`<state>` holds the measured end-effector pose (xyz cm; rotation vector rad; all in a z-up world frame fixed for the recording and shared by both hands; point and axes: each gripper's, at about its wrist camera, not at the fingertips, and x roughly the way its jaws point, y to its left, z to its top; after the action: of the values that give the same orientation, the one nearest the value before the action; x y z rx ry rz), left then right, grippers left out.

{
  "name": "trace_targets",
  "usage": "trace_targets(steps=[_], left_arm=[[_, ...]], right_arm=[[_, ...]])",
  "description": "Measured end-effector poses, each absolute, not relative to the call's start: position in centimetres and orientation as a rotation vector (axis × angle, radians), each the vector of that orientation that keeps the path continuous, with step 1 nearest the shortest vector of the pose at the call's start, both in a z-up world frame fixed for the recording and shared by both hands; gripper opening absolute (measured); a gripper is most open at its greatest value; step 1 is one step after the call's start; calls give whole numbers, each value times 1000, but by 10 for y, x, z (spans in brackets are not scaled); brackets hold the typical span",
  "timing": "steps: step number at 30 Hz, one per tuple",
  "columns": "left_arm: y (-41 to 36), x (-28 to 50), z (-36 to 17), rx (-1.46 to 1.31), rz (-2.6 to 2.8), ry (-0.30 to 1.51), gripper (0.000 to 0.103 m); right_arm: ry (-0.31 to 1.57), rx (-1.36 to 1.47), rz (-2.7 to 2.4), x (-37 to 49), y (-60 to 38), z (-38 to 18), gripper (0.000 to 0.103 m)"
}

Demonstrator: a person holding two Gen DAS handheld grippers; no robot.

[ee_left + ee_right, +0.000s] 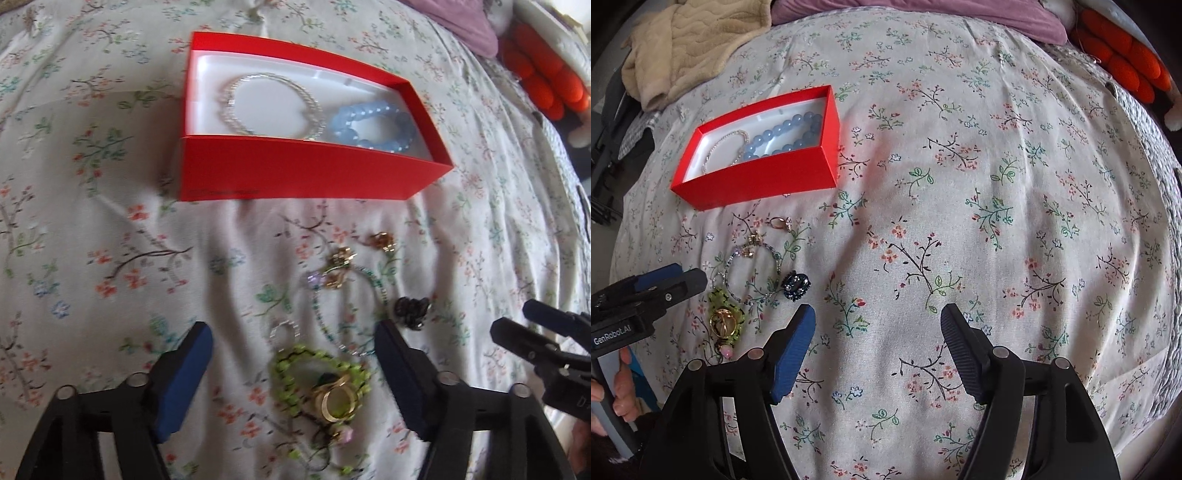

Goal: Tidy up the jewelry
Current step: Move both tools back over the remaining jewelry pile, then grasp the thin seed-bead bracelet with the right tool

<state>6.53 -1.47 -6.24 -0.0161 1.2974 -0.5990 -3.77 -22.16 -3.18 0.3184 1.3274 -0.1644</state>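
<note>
A red box [295, 173] [757, 181] lies on the floral bedspread and holds a clear bead bracelet [273, 105] and a blue bead bracelet [373, 123] [783, 138]. In front of it loose jewelry lies on the cloth: a green bead bracelet [291, 365] [718, 299] with gold rings [336, 402] [723, 322] on it, a teal bead bracelet [354, 306] [753, 273], a dark ring [412, 310] [796, 286], small gold pieces [382, 242] [781, 222]. My left gripper [293, 341] [674, 275] is open, straddling the green bracelet. My right gripper [877, 317] [517, 321] is open and empty over bare cloth.
A beige blanket [690, 48] lies at the back left, a purple cloth [923, 14] at the back, and an orange plush toy [1123, 62] [543, 74] at the far right. The bedspread [997, 184] slopes off at the right edge.
</note>
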Motion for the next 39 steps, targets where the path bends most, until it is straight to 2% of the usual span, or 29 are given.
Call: trace_targets(steps=[1, 2, 3, 10, 13, 14, 17, 24, 29, 31, 32, 33, 35, 36, 38, 39], left_arm=[[-21, 65, -63, -16, -610, 1300, 60], [-25, 66, -65, -14, -618, 1304, 50], [-30, 65, -66, -8, -624, 1308, 46], [-58, 61, -85, 102, -579, 1329, 30], [-62, 60, -85, 131, -558, 1314, 15], [-63, 60, -85, 133, -552, 1311, 6], [-61, 60, -81, 127, -545, 1291, 0], [-40, 58, -49, 93, -564, 1222, 0], [-23, 65, -55, 44, -566, 1258, 0], [-23, 67, -61, 35, -552, 1279, 15], [-22, 66, -62, 36, -547, 1279, 28], [-22, 66, -62, 38, -544, 1277, 33], [-20, 67, -61, 33, -546, 1277, 37], [-19, 67, -61, 29, -544, 1279, 43], [-16, 67, -62, 29, -532, 1285, 53], [-14, 67, -63, 30, -526, 1287, 58]], right_arm=[[1329, 320, -166, -37, -222, -32, 73], [1330, 321, -165, -37, -222, -33, 73], [1331, 322, -164, -37, -222, -33, 73], [1331, 327, -164, -37, -224, -32, 73], [1334, 328, -167, -37, -225, -33, 73], [1335, 328, -167, -36, -224, -34, 73], [1338, 327, -169, -37, -224, -34, 73], [1340, 335, -134, -34, -213, -34, 73], [1346, 371, -88, -28, -202, -36, 73], [1335, 392, -68, -25, -200, -36, 73], [1325, 401, -53, -24, -199, -36, 73], [1310, 411, -35, -21, -198, -36, 73], [1285, 421, 12, -13, -194, -36, 73], [1276, 417, 32, -9, -191, -37, 72], [1264, 388, 66, 1, -183, -41, 64], [1270, 374, 73, 6, -179, -45, 55]])
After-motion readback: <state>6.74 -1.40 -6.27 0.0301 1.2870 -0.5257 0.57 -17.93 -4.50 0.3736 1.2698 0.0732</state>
